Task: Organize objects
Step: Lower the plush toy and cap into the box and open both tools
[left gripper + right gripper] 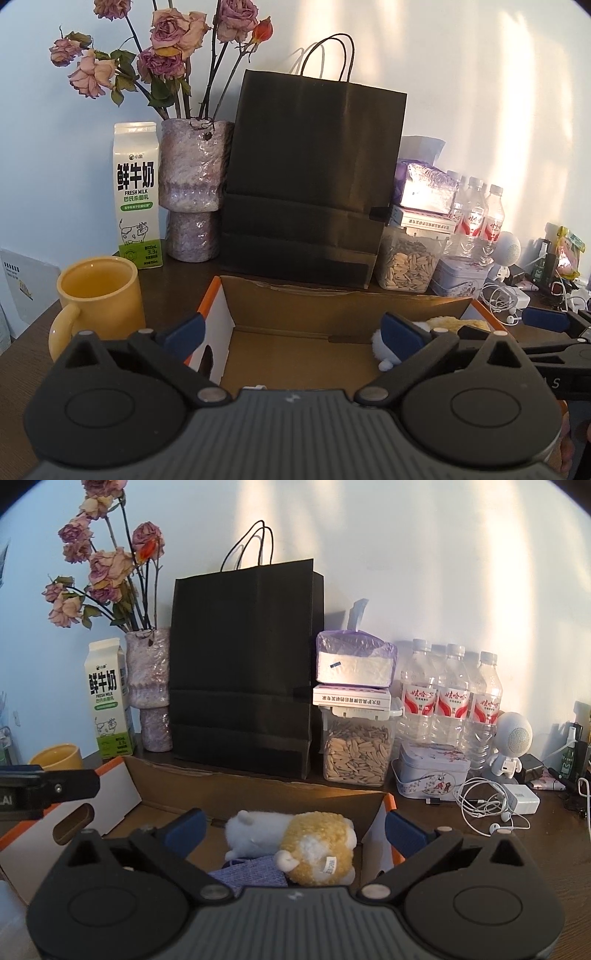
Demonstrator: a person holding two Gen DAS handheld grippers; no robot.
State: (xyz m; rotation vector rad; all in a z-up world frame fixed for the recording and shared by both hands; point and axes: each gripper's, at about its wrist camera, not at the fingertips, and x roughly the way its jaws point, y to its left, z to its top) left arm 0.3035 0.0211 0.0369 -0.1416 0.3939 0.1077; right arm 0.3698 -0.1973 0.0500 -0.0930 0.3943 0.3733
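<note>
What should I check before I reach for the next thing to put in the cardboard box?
1. Left gripper open, nothing held: ok.
2. Right gripper open, nothing held: ok.
3. Plush toy lying inside the cardboard box: ok.
4. Free floor space in the box beside the toy: ok.
5. Yellow mug upright, left of the box: ok.
6. Whether the mug is empty to the bottom: cannot tell.
</note>
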